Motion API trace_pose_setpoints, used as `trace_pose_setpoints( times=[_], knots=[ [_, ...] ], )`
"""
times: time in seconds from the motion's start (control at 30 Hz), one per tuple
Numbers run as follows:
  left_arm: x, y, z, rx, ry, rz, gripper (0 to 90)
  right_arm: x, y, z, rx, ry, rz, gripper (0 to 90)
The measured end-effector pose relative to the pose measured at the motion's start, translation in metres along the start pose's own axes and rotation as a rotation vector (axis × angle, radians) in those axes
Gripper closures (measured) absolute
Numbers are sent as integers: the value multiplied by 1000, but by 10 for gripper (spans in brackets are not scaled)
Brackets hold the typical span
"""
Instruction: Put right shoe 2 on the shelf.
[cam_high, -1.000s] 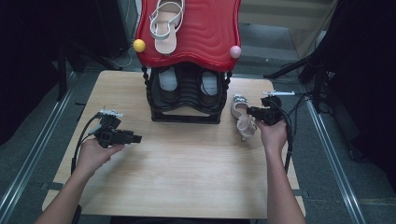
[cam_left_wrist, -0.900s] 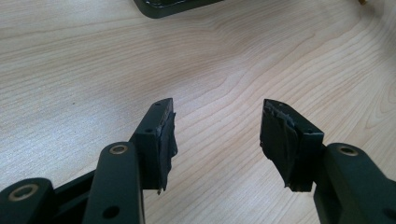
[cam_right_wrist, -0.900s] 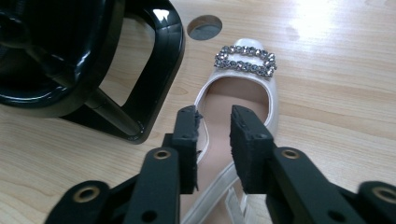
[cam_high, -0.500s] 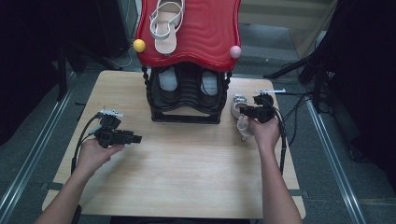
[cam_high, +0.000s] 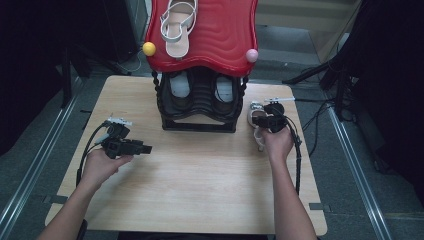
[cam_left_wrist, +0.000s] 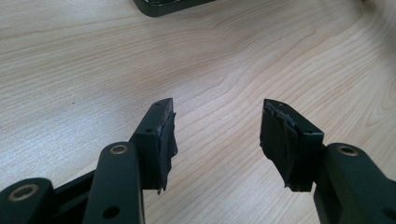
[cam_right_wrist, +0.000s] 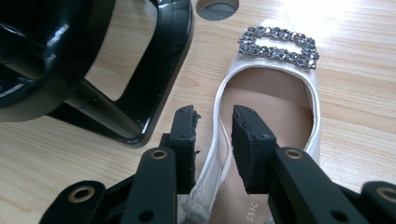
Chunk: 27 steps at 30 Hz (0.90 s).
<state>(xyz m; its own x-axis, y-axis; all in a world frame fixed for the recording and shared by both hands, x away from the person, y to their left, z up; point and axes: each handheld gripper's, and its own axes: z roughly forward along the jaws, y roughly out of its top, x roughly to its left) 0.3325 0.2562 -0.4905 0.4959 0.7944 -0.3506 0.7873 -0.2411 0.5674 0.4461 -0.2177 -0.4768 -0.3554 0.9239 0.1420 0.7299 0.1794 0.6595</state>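
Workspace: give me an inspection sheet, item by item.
Surface: wooden table, bare in front.
Job's things: white shoe with a rhinestone buckle lies on the table beside the black rack; a white sandal lies on the rack's red top.
Clutter: nothing seen.
Grippers: right tongs straddle the shoe's side wall, jaws just closing; left tongs open over bare wood.
Cables: one trails from each gripper.
Surroundings: dark floor, metal rails.
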Motion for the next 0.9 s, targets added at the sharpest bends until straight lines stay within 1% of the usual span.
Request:
trace_pose_setpoints(
  times=[0.1,0.13,0.2,0.3,0.37,0.47,0.5,0.57,0.7,0.8,0.87,0.9],
  knots=[
    [0,0,0,2,-1,-1,455,1,-1,5,5,-9,1,740],
    [-1,0,0,4,0,2,455,2,-2,7,10,-10,8,746],
    [-1,0,0,2,2,3,455,3,-3,10,19,0,19,759],
    [-1,0,0,1,0,1,455,5,-3,15,32,-20,23,784],
    [-1,0,0,0,1,2,455,5,-3,15,26,-30,17,814],
    [-2,0,1,0,1,4,455,2,-2,18,50,-36,37,861],
    [-2,0,1,1,1,5,455,2,-1,18,62,-26,56,864],
    [-2,0,1,3,-1,8,455,0,-1,18,64,-18,65,871],
    [-2,0,0,2,-2,9,455,2,-1,18,59,-38,46,882],
    [-1,0,0,3,-1,4,455,2,-1,17,55,-45,38,884],
    [-1,0,0,2,-1,5,455,0,-1,16,58,-31,57,884],
    [-1,0,0,2,-1,5,455,-1,0,15,56,-29,54,884]
  ],
)
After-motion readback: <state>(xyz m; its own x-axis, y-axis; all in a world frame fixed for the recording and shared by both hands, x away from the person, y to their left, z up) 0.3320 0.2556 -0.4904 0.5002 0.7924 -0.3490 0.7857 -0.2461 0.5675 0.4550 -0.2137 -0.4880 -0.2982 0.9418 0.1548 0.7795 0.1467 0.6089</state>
